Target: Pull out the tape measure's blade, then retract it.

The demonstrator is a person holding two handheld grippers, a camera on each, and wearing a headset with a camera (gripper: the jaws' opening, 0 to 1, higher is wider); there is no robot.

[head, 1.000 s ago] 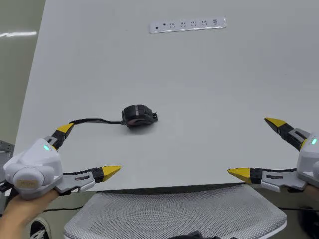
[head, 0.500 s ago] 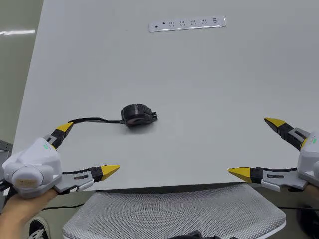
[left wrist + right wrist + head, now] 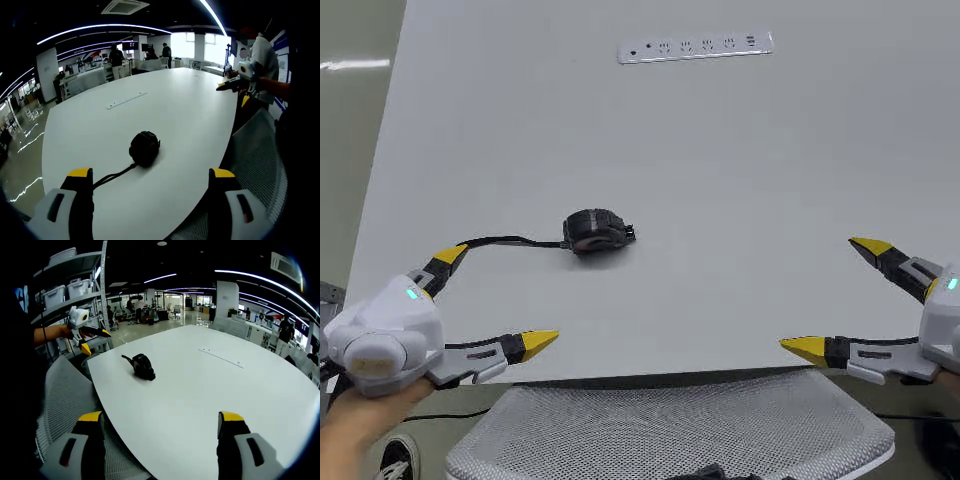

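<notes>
Okay, tape measure (image 3: pixel 598 232) is lying well apart from the power strip (image 3: pixel 695 47), long axis paralleling it, nose pointing right. Left gripper (image 3: pixel 498 298) and right gripper (image 3: pixel 833 295) are gaping empty.

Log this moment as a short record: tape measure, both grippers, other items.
tape measure: lies on table, no blade drawn out, nothing grips it
strap: trails from the tape measure toward left gripper
left gripper: open, at near edge, holds nothing
right gripper: open, at near edge, holds nothing
other: power strip at far side; mesh chair below near edge
</notes>
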